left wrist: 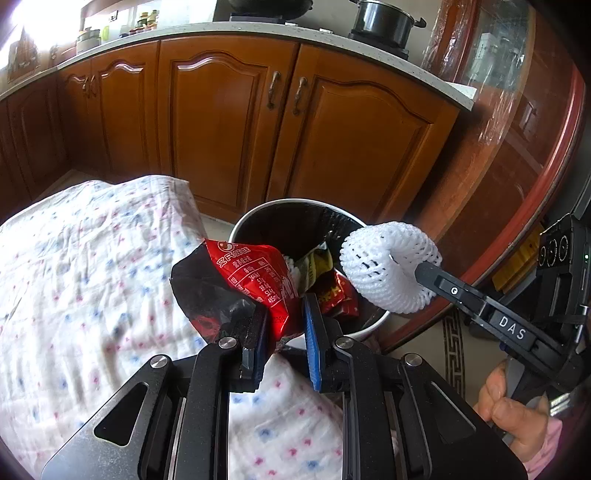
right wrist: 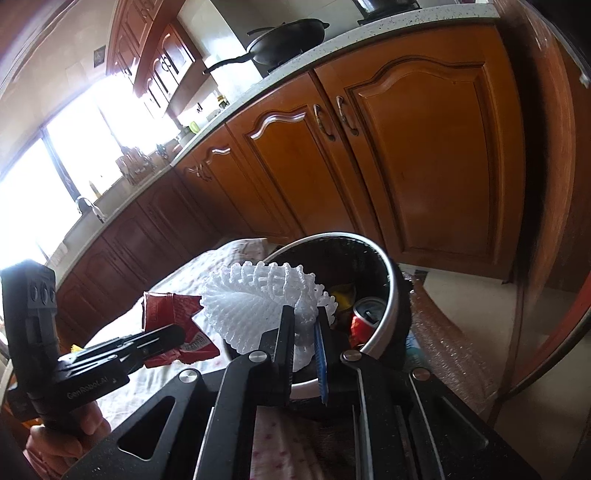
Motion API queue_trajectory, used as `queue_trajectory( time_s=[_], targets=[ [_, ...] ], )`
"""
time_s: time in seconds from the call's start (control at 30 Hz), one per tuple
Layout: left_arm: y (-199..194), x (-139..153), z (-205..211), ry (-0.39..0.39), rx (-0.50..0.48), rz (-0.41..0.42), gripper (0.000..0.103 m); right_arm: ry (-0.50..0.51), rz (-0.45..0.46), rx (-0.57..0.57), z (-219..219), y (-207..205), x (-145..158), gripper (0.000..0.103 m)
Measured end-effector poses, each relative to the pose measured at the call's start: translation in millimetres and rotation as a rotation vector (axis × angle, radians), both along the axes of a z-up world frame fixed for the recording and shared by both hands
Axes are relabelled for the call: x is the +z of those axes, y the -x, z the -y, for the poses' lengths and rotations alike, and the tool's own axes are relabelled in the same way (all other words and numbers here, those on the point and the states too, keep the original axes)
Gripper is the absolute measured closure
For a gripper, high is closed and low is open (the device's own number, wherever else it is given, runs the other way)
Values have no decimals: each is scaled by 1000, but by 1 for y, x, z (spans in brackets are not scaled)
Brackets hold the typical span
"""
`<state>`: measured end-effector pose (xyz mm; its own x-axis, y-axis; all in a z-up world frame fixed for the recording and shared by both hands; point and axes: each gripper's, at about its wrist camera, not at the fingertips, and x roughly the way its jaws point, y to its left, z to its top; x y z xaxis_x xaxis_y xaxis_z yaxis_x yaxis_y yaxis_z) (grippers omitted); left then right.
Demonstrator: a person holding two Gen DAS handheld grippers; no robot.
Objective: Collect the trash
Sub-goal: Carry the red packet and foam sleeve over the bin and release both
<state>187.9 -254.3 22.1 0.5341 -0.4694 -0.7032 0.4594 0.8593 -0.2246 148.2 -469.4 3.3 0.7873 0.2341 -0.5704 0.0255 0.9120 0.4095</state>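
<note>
My left gripper [left wrist: 282,323] is shut on a red and black snack wrapper [left wrist: 243,284], held over the near rim of a round bin [left wrist: 288,204] with a black liner. My right gripper [right wrist: 304,328] is shut on a white foam fruit net [right wrist: 255,299], which hangs over the bin [right wrist: 384,321]. In the left wrist view the foam net [left wrist: 388,266] sits at the bin's right edge, clamped by the right gripper's fingers [left wrist: 443,284]. In the right wrist view the wrapper [right wrist: 173,310] shows left of the net, held by the left gripper [right wrist: 177,338]. The bin holds a red can [right wrist: 367,312] and more wrappers [left wrist: 332,288].
A table with a dotted white cloth [left wrist: 85,280] lies left of and under the grippers. Wooden kitchen cabinets [left wrist: 229,122] stand behind the bin, with a pot [left wrist: 384,20] and a wok [right wrist: 291,38] on the counter. A red-framed glass door [left wrist: 517,147] is at the right.
</note>
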Motion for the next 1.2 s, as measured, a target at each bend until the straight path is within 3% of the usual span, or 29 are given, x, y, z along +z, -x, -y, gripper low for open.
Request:
queue_trajectory(
  time_s=[0.3,0.67,0.77,0.83,0.9,1.1,1.2],
  targets=[
    [-22,-7,28,-4,-58,-36,87,80,-43,-6,6,-21,-3,91],
    [-45,-24,51,-24,-112,-101,86,99,-85,0,12,-42,-13,87],
    [-49,-29,51,-25,-106,-130,72,98,-97,2,13,-46,-16,76],
    [-49,-29,47,-17,-94,-133,53,89,-97,0,15,-45,-16,67],
    [-47,-27,46,-7,-92,-127,47,74,-95,-2,16,-43,-17,62],
    [-40,-23,33,-3,-72,-111,42,30,-81,-9,16,-33,-15,54],
    [-35,-23,21,7,-51,-112,41,3,-60,-14,13,-25,-12,36]
  ],
)
